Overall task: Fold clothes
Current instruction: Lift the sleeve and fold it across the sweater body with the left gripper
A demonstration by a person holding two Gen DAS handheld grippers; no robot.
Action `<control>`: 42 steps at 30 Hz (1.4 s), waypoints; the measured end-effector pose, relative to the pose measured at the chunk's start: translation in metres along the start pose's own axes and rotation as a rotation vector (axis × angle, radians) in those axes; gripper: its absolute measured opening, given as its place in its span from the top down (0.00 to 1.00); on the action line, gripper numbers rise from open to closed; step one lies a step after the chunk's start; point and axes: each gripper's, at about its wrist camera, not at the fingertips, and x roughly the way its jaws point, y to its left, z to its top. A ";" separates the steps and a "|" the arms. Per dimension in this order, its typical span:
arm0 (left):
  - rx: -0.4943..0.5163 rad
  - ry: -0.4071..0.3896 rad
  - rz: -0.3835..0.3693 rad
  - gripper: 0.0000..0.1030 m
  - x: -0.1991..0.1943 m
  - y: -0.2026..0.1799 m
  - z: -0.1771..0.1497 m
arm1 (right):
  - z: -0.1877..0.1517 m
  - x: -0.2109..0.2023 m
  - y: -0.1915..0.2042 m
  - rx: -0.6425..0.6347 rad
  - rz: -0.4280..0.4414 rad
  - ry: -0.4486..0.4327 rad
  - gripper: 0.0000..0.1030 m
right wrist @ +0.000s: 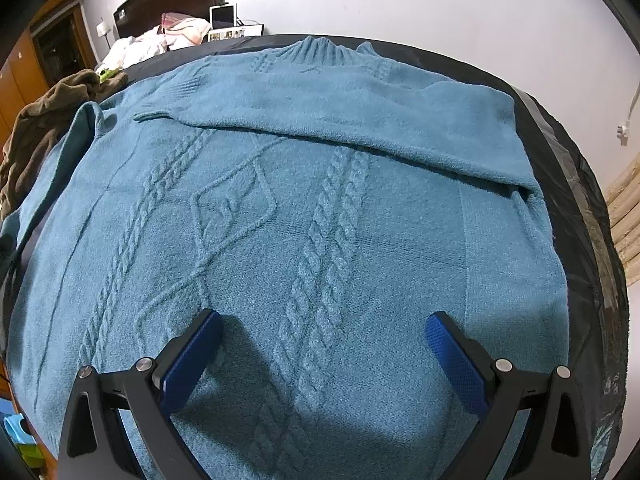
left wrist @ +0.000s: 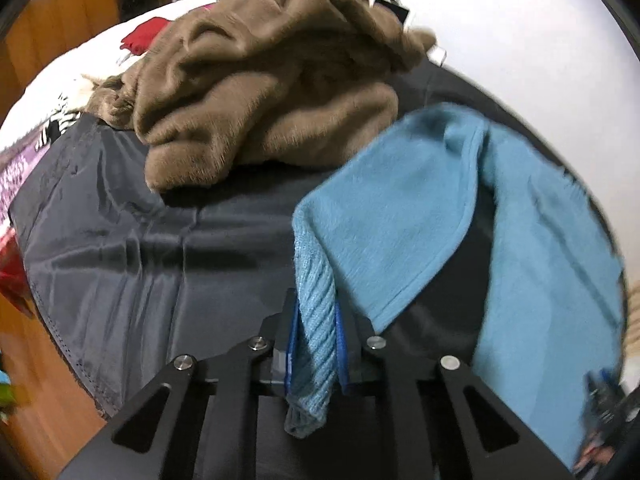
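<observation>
Sweater [right wrist: 320,200]: spread flat on the dark sheet [left wrist: 120,248].
Left gripper [left wrist: 316,344]: jaws pinching the ribbed cuff [left wrist: 316,320].
Right gripper [right wrist: 324,344]: jaws spread above the sweater.
Risk: the cuff could slip free if the sleeve is pulled taut.
Risk: the brown garment [left wrist: 260,92] could be snagged.

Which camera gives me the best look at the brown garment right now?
The left wrist view: the brown garment lies crumpled in a heap, filling the upper middle. The right wrist view catches only its edge at far left, beside the blue sweater.
</observation>
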 end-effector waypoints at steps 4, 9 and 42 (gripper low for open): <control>-0.007 -0.057 -0.026 0.84 -0.022 -0.005 0.019 | -0.003 -0.002 -0.001 -0.001 0.001 -0.013 0.00; -0.003 -0.112 -0.057 0.84 -0.044 -0.005 0.051 | -0.005 -0.003 -0.003 0.000 0.002 -0.020 0.00; 0.509 -0.302 -0.407 0.83 -0.126 -0.279 0.158 | -0.011 -0.008 -0.003 0.006 0.007 -0.038 0.00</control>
